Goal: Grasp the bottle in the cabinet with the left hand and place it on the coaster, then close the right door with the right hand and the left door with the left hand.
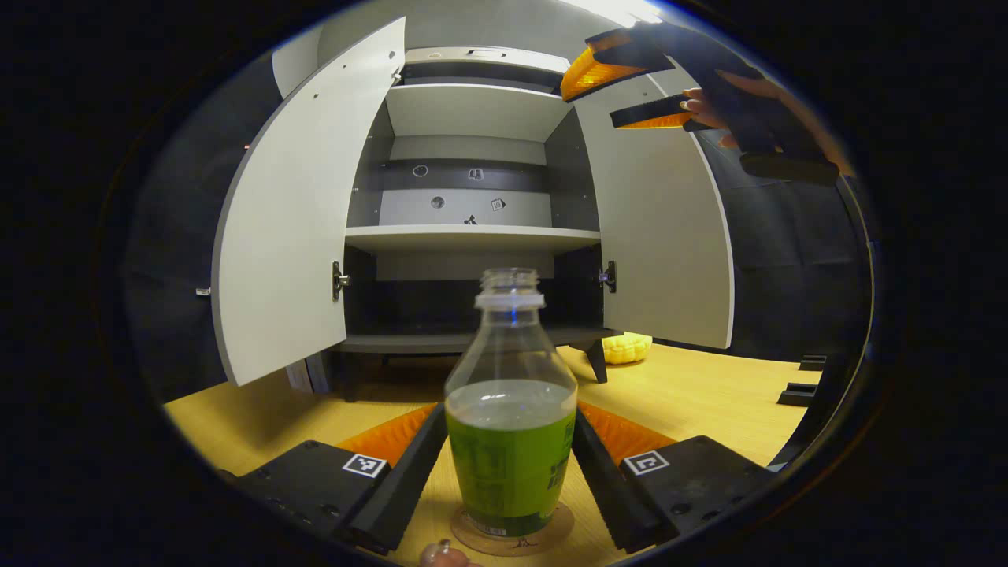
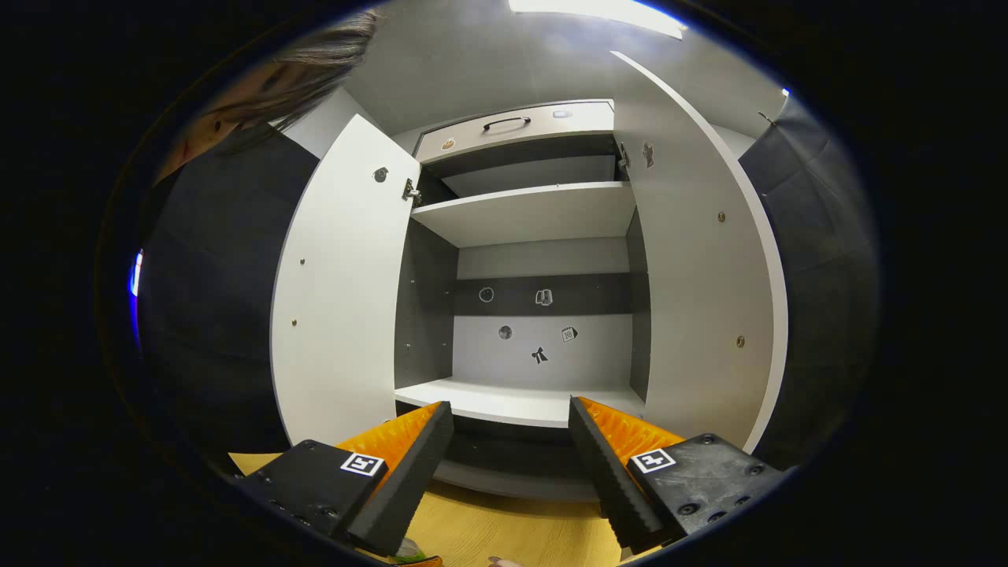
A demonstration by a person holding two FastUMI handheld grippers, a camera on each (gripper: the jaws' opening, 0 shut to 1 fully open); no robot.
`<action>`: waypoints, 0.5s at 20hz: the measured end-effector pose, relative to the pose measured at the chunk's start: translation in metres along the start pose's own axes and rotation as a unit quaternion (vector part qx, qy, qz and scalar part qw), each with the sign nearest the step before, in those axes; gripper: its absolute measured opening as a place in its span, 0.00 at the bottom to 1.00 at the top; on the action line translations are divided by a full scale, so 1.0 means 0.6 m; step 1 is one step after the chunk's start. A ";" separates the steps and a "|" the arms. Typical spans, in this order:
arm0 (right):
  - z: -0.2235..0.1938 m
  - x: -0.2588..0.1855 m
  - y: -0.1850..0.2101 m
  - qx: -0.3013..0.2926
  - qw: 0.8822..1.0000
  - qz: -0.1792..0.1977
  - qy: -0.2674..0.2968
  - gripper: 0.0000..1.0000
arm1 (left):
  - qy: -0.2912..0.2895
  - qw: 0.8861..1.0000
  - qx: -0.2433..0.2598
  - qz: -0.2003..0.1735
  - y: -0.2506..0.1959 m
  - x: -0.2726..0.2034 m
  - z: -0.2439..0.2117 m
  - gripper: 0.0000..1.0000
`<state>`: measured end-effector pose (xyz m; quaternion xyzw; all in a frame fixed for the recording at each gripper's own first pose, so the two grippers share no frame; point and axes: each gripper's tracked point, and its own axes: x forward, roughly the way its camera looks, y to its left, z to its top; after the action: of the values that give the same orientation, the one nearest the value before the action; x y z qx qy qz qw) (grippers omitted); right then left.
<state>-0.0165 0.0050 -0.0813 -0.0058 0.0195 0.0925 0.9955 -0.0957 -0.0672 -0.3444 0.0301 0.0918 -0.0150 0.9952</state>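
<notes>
In the left gripper view, the left tongs (image 1: 510,465) are seen spread apart, with the clear plastic bottle with a green label and no cap (image 1: 510,417) standing upright between the two black fingers (image 1: 405,472). Whether the pads press on the bottle or merely stand just beside it cannot be told. The bottle is set on the round brown cork coaster (image 1: 512,535), which lies on the light wooden desk (image 1: 693,394) directly under the tongs.

Ahead of the left tongs the white two-door cabinet (image 1: 472,236) is seen with both doors swung open: the left door (image 1: 291,228) to the left of the tongs, the right door (image 1: 665,236) to the right. A yellow ribbed object (image 1: 626,346) lies on the desk beyond the cabinet's foot. Above and to the right, the right tongs (image 1: 622,98) are held up by a hand (image 1: 709,106), close to the upper edge of the right door.

In the right gripper view, the right tongs (image 2: 510,465) are held wide open with nothing between the fingers, facing the bare white shelves (image 2: 520,398).
</notes>
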 end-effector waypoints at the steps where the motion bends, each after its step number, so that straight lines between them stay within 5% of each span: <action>1: 0.002 0.000 0.001 0.000 1.000 0.000 -0.001 0.98 | -0.004 1.000 0.002 0.002 0.003 0.000 0.008 0.94; 10: 0.026 0.019 -0.005 0.017 1.000 0.003 0.003 0.98 | -0.038 0.999 0.035 -0.005 0.006 0.014 0.118 0.95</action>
<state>-0.0042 0.0047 -0.0664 0.0108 0.0245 0.0952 0.9951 -0.0745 -0.0685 -0.2765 0.0641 0.0533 -0.0241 0.9962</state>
